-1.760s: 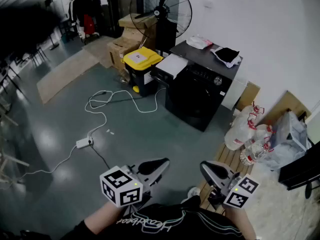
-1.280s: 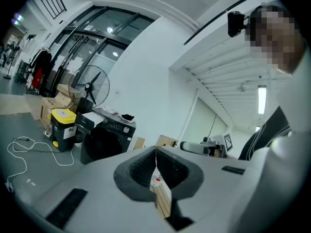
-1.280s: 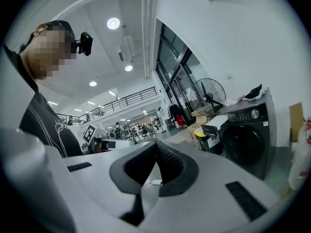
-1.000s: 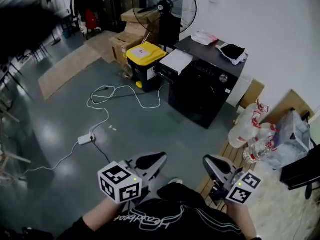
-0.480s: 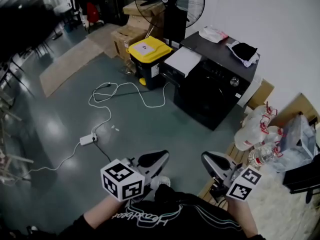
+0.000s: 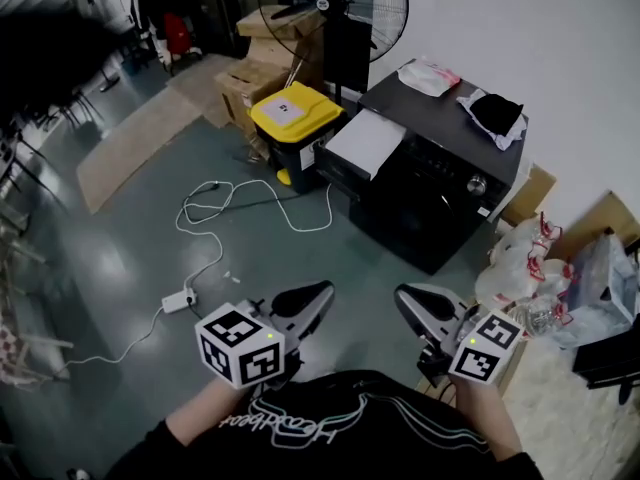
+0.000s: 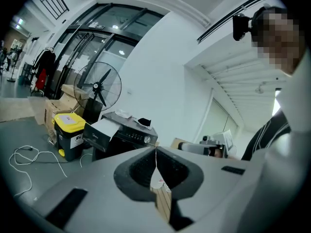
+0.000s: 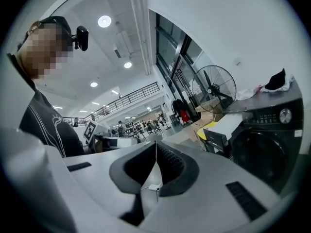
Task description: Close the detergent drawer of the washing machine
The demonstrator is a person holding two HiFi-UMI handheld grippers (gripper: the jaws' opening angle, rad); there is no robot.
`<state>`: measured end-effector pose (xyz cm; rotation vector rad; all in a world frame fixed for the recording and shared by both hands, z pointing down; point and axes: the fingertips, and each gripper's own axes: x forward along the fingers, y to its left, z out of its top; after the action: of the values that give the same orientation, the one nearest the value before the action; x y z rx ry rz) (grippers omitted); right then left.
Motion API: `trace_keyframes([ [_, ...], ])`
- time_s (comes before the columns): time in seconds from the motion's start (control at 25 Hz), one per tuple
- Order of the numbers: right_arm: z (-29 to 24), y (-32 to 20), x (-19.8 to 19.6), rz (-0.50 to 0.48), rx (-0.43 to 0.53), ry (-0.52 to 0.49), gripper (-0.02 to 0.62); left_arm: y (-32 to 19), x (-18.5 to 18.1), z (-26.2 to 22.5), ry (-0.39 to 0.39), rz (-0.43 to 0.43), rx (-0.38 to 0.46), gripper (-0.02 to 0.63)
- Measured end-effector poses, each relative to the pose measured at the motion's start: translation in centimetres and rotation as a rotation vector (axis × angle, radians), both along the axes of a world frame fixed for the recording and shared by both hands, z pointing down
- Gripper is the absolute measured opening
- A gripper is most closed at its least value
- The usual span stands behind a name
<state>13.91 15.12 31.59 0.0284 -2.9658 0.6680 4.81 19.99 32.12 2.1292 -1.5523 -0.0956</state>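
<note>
Left claw (image 6: pixel 305 308) and right claw (image 6: pixel 415 313) are both pressed together, empty, well apart from the black washing machine (image 6: pixel 430 203) across the floor (image 6: pixel 270 258), whose detergent drawer (image 6: pixel 362 143) stands pulled out beside the yellow-lidded bin (image 6: pixel 295 108).

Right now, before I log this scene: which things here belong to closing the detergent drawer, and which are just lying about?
Job in hand: washing machine, its pulled-out detergent drawer, left gripper and right gripper, both shut and empty.

Lying about: yellow-lidded bin, fan, power strip, water bottles, cloths on the machine top.
</note>
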Motion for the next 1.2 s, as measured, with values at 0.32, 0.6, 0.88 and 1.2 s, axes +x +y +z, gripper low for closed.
trace_keyframes([
  [0.32, -0.4, -3.8, -0.7, 0.08, 0.038, 0.0, 0.028, -4.3, -1.6, 0.3, -0.053, 0.039, -0.012, 0.025],
  [0.6, 1.8, -7.5, -3.4, 0.127, -0.011, 0.027, 0.028, -8.2, -5.9, 2.2, -0.055, 0.024, -0.042, 0.025],
  [0.88, 2.9, -12.8, -7.5, 0.186, -0.02, 0.062, 0.028, -14.4, -11.0, 4.8, -0.031, 0.063, -0.063, 0.025],
  [1.2, 4.2, -20.2, -11.2, 0.308, -0.073, 0.106, 0.028, -22.7, -16.4, 8.6, -0.058, 0.131, -0.137, 0.025],
])
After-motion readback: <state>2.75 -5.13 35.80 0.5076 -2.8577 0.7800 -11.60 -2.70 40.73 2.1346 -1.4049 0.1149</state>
